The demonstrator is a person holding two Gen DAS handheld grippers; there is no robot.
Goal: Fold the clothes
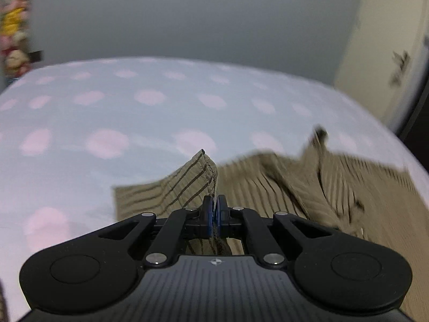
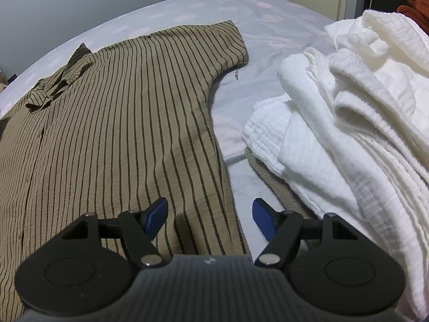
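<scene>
A tan shirt with thin dark stripes (image 2: 112, 123) lies spread on the bed, collar (image 2: 57, 80) at the far left, one short sleeve (image 2: 214, 43) reaching toward the back. In the left wrist view, my left gripper (image 1: 214, 204) is shut on the hemmed edge of the shirt's sleeve (image 1: 195, 177), which stands lifted off the bedsheet; the rest of the shirt (image 1: 348, 187) is blurred to the right. My right gripper (image 2: 210, 212) hangs open just above the shirt's right side edge, nothing between its blue pads (image 2: 156, 214).
The bed has a pale blue sheet with pink dots (image 1: 150, 96). A pile of white crinkled cloths (image 2: 348, 112) sits close on the right of the right gripper. A grey wall (image 1: 187, 21) and a cream door (image 1: 388, 40) stand behind.
</scene>
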